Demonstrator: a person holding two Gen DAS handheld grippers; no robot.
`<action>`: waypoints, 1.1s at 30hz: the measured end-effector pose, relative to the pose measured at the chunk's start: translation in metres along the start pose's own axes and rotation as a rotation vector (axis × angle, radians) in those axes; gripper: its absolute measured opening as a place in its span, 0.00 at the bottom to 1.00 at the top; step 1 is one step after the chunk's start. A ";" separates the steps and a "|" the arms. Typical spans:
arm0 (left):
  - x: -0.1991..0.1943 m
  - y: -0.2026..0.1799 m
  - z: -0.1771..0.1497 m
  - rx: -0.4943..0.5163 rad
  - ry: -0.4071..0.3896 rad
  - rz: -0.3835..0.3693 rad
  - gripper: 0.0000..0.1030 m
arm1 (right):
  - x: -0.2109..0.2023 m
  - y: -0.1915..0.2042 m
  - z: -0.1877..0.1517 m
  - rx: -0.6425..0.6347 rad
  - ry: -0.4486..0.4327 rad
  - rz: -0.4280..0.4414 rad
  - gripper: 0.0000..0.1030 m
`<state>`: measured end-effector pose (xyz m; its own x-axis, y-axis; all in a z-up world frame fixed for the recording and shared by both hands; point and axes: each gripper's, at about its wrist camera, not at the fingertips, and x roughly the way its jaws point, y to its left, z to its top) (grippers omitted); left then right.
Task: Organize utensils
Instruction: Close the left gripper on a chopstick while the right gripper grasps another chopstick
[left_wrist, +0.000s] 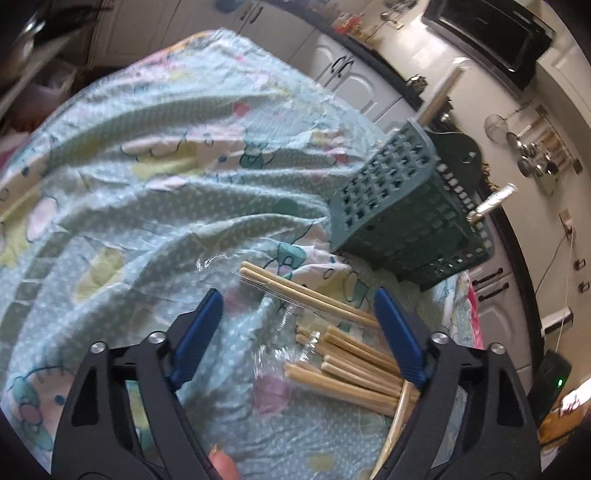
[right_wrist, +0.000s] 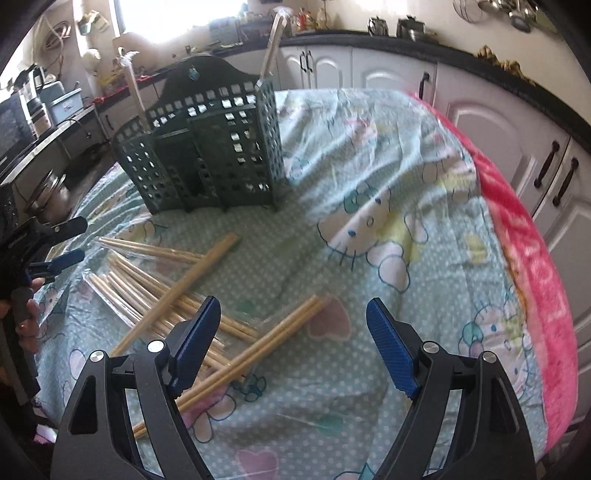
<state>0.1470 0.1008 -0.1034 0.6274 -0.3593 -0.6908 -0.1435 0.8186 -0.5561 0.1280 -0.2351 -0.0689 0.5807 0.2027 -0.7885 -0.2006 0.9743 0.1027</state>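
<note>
The left claw (left_wrist: 295, 306) is standing open over the cloth-covered surface (left_wrist: 155, 192), its blue pads (left_wrist: 201, 332) spread wide with nothing pressed between them. A heap of bamboo chopsticks (left_wrist: 354, 365) is lying just ahead of and beneath this claw, closer to its right-hand pad, some of them still wrapped in clear plastic (left_wrist: 288, 321). One pair is stretching away from the pile at a slant, between the pads. Further ahead and off to the right, the dark green perforated utensil holder (left_wrist: 399, 206) is sitting on the cloth, with a couple of wrapped sticks poking out of its top. A fingertip (left_wrist: 221, 465) is showing at the bottom edge, below the claw.

The right claw (right_wrist: 293, 317) is also gaping open and gripping nothing. A pair of chopsticks (right_wrist: 258, 350) is lying diagonally just in front of its left-hand pad, passing under that pad, and the rest of the pile is scattered further to the left. The utensil holder (right_wrist: 207, 155) is standing upright well ahead of this claw and slightly left. At the far left edge the other claw (right_wrist: 70, 240) is visible beside the pile, with a hand (right_wrist: 26, 314) gripping its handle. To the right of the claw a pink blanket (right_wrist: 528, 266) is edging the patterned cloth (right_wrist: 388, 184).
</note>
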 end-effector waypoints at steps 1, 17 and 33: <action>0.005 0.003 0.001 -0.017 0.012 -0.005 0.67 | 0.003 -0.003 -0.001 0.017 0.014 0.009 0.75; 0.026 0.014 0.027 -0.045 -0.001 0.070 0.40 | 0.035 -0.016 0.005 0.136 0.113 0.086 0.45; 0.030 0.032 0.039 -0.059 0.013 0.076 0.04 | 0.030 -0.016 0.011 0.142 0.093 0.115 0.13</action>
<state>0.1912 0.1340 -0.1241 0.6034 -0.3028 -0.7377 -0.2354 0.8163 -0.5275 0.1575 -0.2436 -0.0873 0.4834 0.3098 -0.8187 -0.1439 0.9507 0.2748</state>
